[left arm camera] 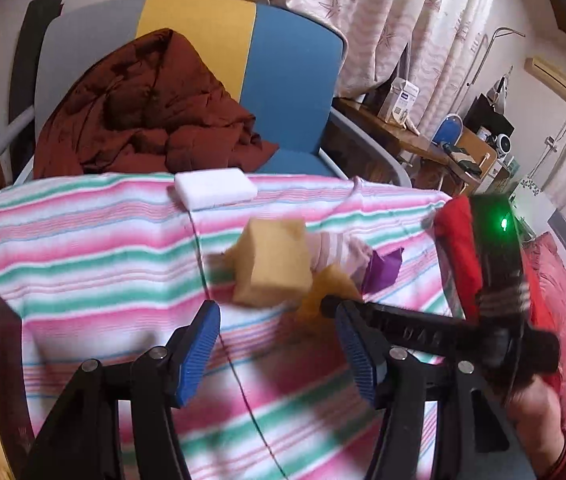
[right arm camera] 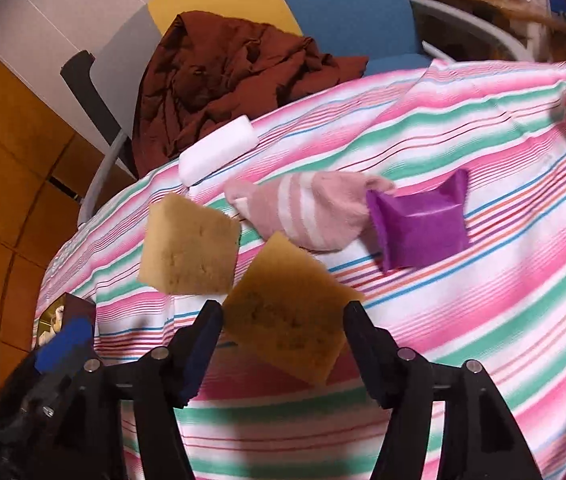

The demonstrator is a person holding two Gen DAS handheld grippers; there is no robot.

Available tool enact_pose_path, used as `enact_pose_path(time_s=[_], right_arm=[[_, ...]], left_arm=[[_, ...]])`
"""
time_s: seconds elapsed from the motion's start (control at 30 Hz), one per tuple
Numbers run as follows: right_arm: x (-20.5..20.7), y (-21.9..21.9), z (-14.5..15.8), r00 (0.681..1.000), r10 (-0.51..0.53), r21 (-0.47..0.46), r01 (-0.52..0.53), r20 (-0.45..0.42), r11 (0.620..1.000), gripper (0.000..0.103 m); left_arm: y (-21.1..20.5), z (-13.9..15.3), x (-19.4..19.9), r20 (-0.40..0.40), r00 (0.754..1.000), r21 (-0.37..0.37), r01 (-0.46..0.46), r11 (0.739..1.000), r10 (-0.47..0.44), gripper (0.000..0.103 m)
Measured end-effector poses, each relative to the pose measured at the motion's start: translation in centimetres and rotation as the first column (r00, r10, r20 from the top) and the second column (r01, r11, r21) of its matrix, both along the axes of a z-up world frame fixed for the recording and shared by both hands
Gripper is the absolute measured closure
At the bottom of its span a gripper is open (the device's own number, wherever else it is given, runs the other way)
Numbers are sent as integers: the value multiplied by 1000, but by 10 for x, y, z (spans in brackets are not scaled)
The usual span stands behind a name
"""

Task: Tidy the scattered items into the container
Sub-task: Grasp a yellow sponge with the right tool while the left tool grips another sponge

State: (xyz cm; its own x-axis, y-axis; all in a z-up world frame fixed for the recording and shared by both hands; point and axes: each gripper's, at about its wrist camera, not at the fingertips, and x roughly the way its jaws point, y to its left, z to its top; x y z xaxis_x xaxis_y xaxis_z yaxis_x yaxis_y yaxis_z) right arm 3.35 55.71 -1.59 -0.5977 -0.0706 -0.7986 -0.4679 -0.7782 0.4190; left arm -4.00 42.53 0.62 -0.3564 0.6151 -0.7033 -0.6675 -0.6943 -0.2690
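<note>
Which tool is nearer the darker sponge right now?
Right. The right tool straddles the darker sponge, one finger either side of it. The left tool is open and short of it; the sponge peeks out beyond its right finger.

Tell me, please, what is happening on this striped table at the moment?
A person is tidying with two handheld grippers. The right gripper has its jaws around a yellow sponge; whether they press on it is unclear. The left gripper is open and empty above the striped cloth. A second sponge, a pink striped sock, a purple packet and a white block lie scattered.
</note>
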Motion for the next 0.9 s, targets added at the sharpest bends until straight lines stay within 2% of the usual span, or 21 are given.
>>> enact_pose_path(time_s=[0.07, 0.1, 0.13, 0.23, 0.33, 0.4, 0.47, 0.53, 0.7, 0.73, 0.8, 0.87, 0.9], right_arm=[[-2, 0, 1, 1000, 10, 21, -10, 3, 1000, 45], [-1, 1, 3, 1000, 10, 23, -10, -2, 1000, 50], [2, 2, 6, 1000, 6, 11, -5, -18, 1000, 61], [8, 5, 15, 998, -6, -16, 5, -66, 1000, 76], [12, 6, 22, 997, -21, 13, 22, -77, 1000, 77], [13, 8, 21, 996, -31, -16, 30, -78, 999, 74], [14, 14, 13, 996, -53, -88, 46, -71, 995, 67], [17, 18, 8, 996, -68, -124, 61, -58, 990, 56], [17, 22, 1, 995, -88, -159, 80, -48, 984, 48], [17, 22, 1, 995, -89, -153, 81, -43, 985, 44], [15, 21, -1, 996, -86, -151, 80, -34, 985, 43], [14, 20, -1, 996, -82, -141, 77, -28, 987, 40], [13, 20, -2, 996, -82, -130, 79, -20, 988, 34]], left_arm=[[2, -2, -3, 2, 1000, -12, 0, 1000, 0, 42], [1, -2, -4, 3, 1000, -17, -3, 1000, 3, 42], [1, -3, -4, 4, 1000, -21, -5, 1000, 5, 42], [6, -5, -4, -22, 1000, -47, -1, 999, 0, 42], [13, -6, -4, -44, 999, -63, 11, 998, -14, 42], [24, -9, -7, -55, 998, -88, 34, 996, -39, 41], [35, -15, -12, -49, 997, -134, 47, 990, -54, 41], [43, -21, -16, -40, 997, -149, 59, 987, -66, 41], [55, -29, -19, -83, 990, -188, 97, 977, -114, 43], [55, -30, -21, -85, 990, -190, 97, 977, -115, 46], [50, -35, -27, -55, 992, -175, 103, 979, -114, 63], [41, -37, -34, -30, 995, -145, 94, 985, -99, 64], [37, -38, -35, -23, 995, -125, 94, 988, -98, 65]])
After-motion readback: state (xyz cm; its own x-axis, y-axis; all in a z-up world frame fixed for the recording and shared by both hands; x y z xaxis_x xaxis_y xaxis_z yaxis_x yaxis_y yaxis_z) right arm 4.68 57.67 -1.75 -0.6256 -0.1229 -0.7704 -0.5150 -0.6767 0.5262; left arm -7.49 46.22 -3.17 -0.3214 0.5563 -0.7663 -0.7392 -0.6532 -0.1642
